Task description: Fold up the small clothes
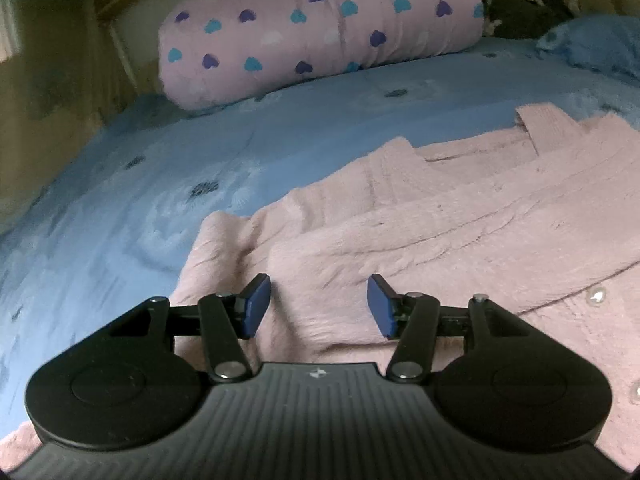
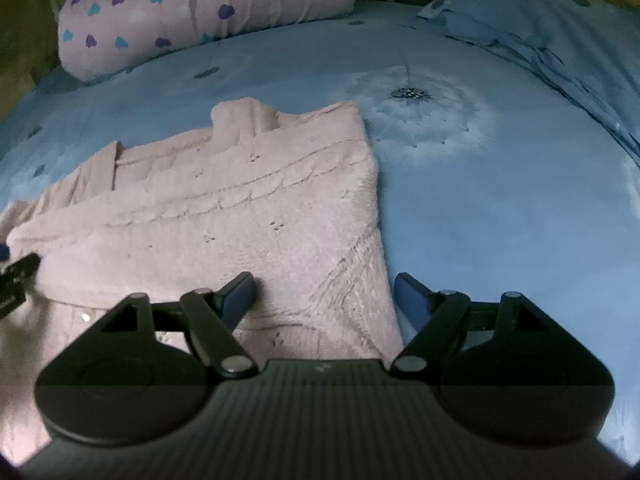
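**Pink cardigan lies part-folded on blue bedspread**

Your left gripper [image 1: 319,306] hangs spread and empty over the pink knit cardigan [image 1: 460,216], near its left side. Your right gripper [image 2: 325,300], also spread, straddles the garment's right edge. A heart-print pillow [image 2: 200,12] lies far left on the bedspread [image 2: 500,208]; blur hides finer detail.

Right gripper [image 2: 324,300] with jaws spread, straddling the right edge of a folded pink knit sweater [image 2: 224,216], sweater flat on blue dandelion-print bedsheet [image 2: 500,208], heart-print pink pillow [image 2: 200,12] behind, dark object at left edge, possibly the other gripper [image 2: 16,280]
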The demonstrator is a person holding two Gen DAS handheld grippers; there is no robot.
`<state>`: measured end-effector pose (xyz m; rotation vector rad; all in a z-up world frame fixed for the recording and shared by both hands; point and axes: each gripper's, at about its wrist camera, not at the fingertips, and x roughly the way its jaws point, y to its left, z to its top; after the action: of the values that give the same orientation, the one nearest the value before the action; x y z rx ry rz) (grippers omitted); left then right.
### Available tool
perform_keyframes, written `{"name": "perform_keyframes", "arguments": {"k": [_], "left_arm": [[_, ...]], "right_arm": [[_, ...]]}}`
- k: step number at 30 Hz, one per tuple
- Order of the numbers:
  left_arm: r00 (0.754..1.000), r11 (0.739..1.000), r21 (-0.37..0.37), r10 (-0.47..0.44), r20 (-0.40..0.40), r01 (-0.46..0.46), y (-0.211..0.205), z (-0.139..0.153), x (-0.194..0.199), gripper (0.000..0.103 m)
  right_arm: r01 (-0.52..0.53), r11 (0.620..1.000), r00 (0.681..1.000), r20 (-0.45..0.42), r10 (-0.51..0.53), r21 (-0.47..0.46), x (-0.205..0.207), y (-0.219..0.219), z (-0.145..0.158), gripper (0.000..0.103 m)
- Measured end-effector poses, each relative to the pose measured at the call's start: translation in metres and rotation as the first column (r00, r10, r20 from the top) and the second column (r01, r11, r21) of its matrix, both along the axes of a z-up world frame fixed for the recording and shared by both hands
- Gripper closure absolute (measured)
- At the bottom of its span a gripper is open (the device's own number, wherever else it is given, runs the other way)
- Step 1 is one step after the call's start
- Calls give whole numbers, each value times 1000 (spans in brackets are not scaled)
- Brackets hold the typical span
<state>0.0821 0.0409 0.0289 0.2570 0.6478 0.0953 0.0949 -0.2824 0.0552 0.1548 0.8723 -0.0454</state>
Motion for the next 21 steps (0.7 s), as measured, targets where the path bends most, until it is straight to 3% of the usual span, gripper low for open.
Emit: {"name": "perform_keyframes", "arguments": {"k": [5,10,17,21], "left_arm": [[998,998,-39,54,-20,-54,21,20,-27,41],[997,987,-140,70,-24,-73,54,44,-62,36],[990,990,-54,131,-45,-133,106,79,-86,31],[986,986,-60,153,-70,-157,137,85,-101,25]], "right_arm": [[0,1000,998,55,-1,10,-10,1,13,25],[-2,999,990,141,-5,52,-33,3,31,25],[-44,993,986,163,26,108,-73,10,45,25],[-73,993,983,173,56,92,-104,16,52,25]]}}
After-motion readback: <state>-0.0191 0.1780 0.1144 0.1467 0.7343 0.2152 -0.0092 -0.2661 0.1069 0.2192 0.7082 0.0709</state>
